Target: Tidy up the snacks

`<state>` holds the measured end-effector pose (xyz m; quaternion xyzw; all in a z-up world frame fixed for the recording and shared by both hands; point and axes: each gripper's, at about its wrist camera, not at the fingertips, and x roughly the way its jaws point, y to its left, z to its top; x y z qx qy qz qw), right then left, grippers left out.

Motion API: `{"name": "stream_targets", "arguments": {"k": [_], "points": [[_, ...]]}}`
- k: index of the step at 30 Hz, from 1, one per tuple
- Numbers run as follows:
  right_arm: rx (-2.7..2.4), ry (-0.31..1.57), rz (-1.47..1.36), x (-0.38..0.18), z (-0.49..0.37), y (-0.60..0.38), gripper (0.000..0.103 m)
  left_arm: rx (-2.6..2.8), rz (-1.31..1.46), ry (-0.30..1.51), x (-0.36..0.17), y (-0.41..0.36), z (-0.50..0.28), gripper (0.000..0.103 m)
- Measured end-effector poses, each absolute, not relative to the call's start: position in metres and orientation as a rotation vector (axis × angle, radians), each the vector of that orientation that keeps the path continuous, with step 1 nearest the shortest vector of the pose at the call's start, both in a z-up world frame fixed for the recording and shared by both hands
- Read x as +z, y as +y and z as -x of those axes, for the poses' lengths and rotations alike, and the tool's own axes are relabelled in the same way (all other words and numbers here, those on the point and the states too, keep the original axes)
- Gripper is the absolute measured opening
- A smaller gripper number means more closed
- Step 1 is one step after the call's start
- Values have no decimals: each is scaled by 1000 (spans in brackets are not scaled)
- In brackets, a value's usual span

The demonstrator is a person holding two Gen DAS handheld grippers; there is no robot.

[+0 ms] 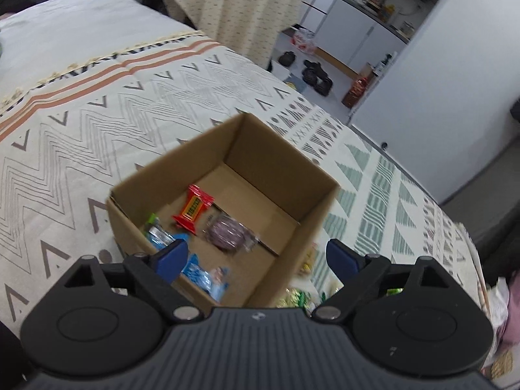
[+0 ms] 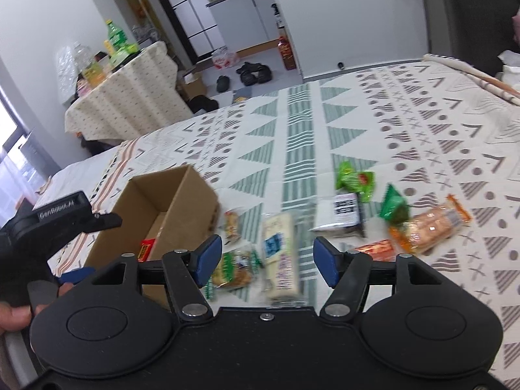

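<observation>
left hand-held gripper (image 1: 256, 256) and right hand-held gripper (image 2: 268, 258) both gape empty; white snack bar (image 2: 281, 255) lies lengthwise between right jaws.

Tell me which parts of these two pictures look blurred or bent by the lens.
Left wrist view: the cardboard box and the snacks inside are slightly soft, the far room sharper; the bed's edge bows, a fisheye effect. Right wrist view: the snacks nearest the right tool, chiefly the long white packet, are smeared by motion; the orange cracker pack is also soft, and walls curve at the frame edges.
</observation>
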<state>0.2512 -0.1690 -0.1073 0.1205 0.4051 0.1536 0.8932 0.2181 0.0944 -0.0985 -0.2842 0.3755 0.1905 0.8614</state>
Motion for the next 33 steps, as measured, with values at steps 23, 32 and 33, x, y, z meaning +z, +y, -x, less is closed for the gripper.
{"name": "stream_targets", "arguments": {"k": [23,32,33], "points": [[234,811,-305,-118,-249,-263,90,214,367,823,-105,0,-230,98],[221,808,-349,-137,-250,-290,103,167,324,856,-121,-24,-237,103],[217,811,-359,-141,-251,-293,103,165,315,862,-123,-26,-238,103]]}}
